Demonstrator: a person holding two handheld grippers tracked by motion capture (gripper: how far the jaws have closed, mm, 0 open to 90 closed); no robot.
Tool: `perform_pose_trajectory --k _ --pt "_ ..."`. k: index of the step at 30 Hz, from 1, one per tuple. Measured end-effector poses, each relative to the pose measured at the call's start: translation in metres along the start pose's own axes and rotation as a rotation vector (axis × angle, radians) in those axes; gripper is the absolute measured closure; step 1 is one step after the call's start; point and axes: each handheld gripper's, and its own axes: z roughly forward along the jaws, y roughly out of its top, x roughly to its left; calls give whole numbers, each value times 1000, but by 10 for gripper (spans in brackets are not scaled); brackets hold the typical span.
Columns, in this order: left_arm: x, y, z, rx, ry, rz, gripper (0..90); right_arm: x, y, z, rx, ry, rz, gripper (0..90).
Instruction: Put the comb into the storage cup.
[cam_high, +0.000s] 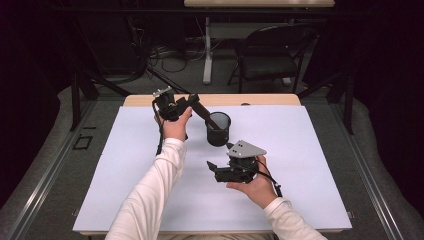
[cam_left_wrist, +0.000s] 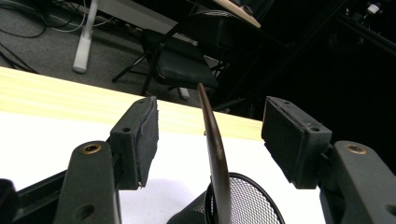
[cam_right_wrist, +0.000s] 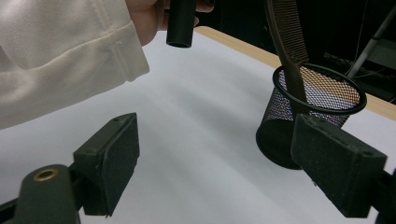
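A black mesh cup (cam_high: 218, 131) stands on the white mat (cam_high: 300, 150) near the table's middle. A dark brown comb (cam_high: 207, 116) leans out of it toward the upper left. My left gripper (cam_high: 194, 101) is at the comb's upper end. In the left gripper view the comb (cam_left_wrist: 213, 135) rises from the cup (cam_left_wrist: 254, 200) between the two pads, and a gap shows on each side, so the left gripper (cam_left_wrist: 212, 112) is open. My right gripper (cam_high: 214, 170) rests low in front of the cup, open and empty. In its own view the right gripper (cam_right_wrist: 215, 135) faces the cup (cam_right_wrist: 280, 135) and the comb (cam_right_wrist: 285, 37).
The wooden table edge (cam_high: 270, 99) runs behind the mat. A black folding chair (cam_high: 272, 55) and a white desk leg (cam_high: 207, 55) stand on the floor beyond. The white sleeve (cam_right_wrist: 60, 56) of the left arm crosses the right gripper view.
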Motion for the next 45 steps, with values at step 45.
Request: perform_pose_trajectory --k 45 --pt "-6 17 -41 41 -43 188 334 -1 0 -1 -3 -7 3 154"
